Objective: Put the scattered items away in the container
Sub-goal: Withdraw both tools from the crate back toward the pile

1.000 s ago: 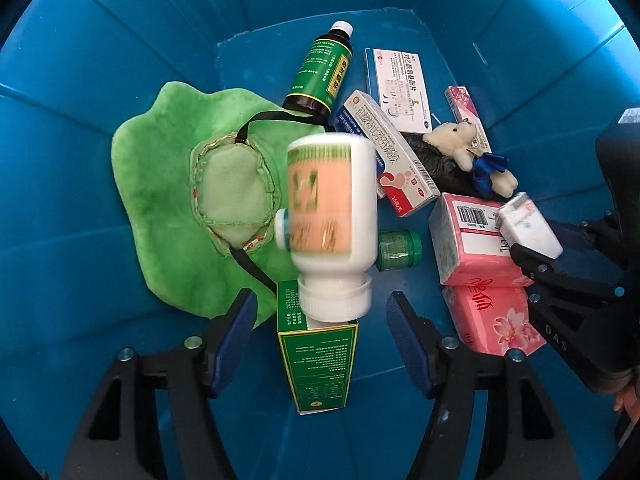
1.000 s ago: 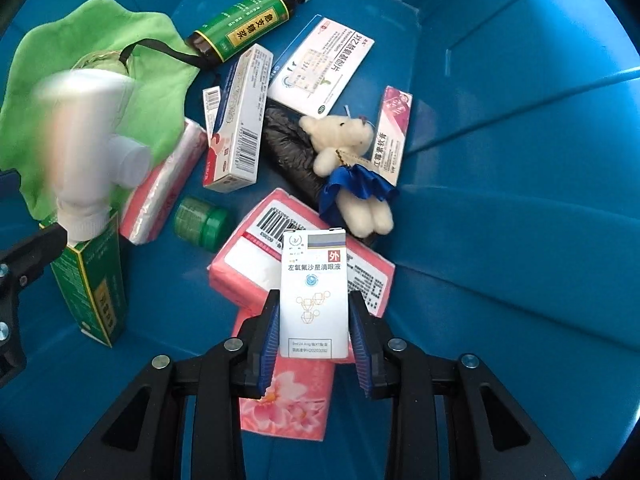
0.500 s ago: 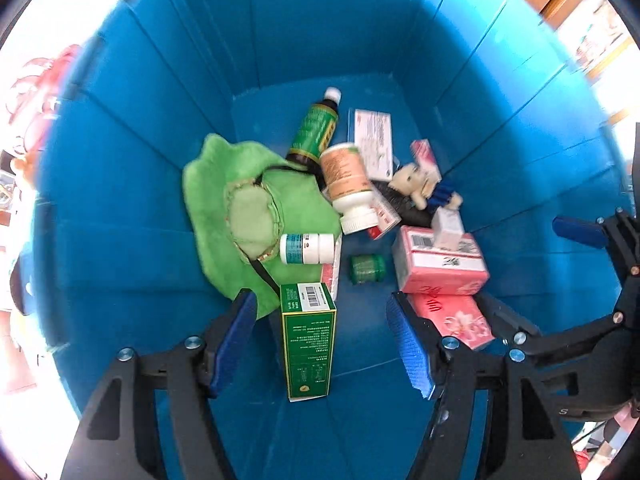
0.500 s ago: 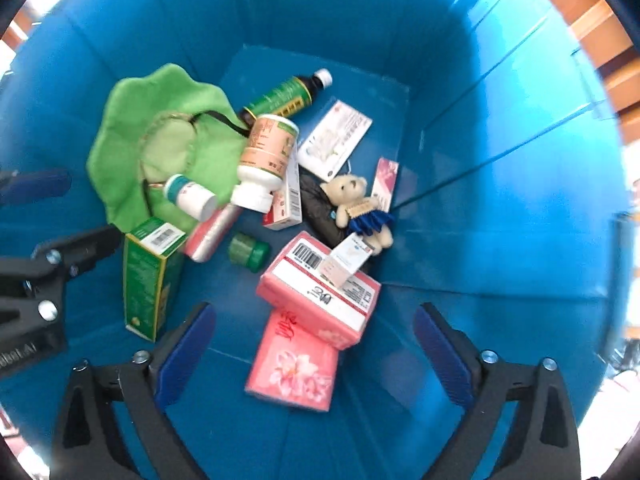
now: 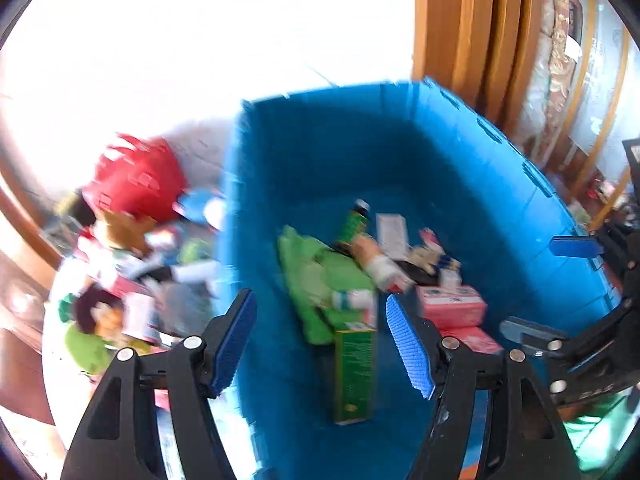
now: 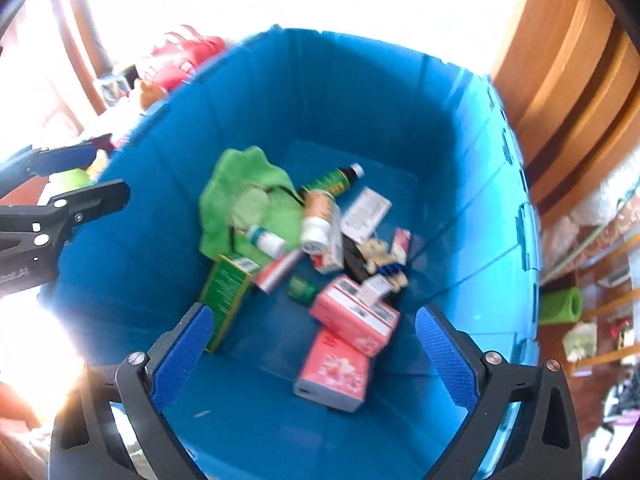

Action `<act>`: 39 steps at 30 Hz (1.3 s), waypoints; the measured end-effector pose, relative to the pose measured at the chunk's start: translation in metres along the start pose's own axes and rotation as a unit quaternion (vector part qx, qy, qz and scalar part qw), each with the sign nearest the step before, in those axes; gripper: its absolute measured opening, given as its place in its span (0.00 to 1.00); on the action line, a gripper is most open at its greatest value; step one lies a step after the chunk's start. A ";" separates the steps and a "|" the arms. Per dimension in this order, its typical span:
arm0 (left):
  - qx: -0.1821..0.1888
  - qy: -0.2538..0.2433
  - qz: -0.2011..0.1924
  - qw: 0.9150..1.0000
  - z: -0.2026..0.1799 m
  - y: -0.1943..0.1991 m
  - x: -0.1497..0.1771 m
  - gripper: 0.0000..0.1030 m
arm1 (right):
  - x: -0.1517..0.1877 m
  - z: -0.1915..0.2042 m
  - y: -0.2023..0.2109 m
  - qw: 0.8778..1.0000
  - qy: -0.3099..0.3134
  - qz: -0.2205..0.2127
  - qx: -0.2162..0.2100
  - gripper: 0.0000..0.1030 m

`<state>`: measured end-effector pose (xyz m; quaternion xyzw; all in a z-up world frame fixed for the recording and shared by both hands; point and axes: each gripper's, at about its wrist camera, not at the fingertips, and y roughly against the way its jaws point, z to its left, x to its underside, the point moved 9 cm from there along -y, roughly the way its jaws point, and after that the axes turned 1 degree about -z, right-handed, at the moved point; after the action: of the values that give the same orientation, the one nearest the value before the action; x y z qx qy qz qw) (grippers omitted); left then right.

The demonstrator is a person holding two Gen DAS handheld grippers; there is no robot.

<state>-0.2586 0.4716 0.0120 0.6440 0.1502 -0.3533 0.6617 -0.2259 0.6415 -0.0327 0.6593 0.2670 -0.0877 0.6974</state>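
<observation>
We hold both grippers above the blue bin [image 6: 460, 128]. At nine o'clock, loose toys [image 5: 120, 240] lie outside it; the left gripper [image 5: 320, 340] has jaws spread, empty. Inside lie a green cloth [image 6: 240, 196], green box [image 6: 226, 292] and pink packs [image 6: 352, 316]. The right gripper [image 6: 316, 356] jaws are opening, nothing between them.

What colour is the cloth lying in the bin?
Bright green. The cloth shows best in the right wrist view, on the bin floor.
</observation>
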 end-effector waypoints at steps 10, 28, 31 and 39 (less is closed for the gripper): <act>-0.053 0.076 -0.056 0.994 0.091 0.058 0.057 0.71 | -0.001 0.066 0.032 0.994 0.001 -0.087 -0.060 1.00; -0.147 0.155 -0.071 0.974 0.369 0.112 0.203 0.71 | -0.035 0.285 0.034 0.985 -0.019 -0.141 -0.095 1.00; -0.156 0.157 -0.055 0.974 0.405 0.109 0.228 0.71 | -0.038 0.326 0.019 0.986 -0.021 -0.132 -0.097 1.00; -0.150 0.201 -0.028 0.968 0.460 0.082 0.265 0.71 | -0.041 0.388 -0.053 0.992 -0.022 -0.070 -0.102 1.00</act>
<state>-0.1354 -0.0487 -0.0425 0.5911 0.3495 -0.2081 0.6966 -0.1864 0.2507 -0.0637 0.5624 0.3046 -0.1237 0.7587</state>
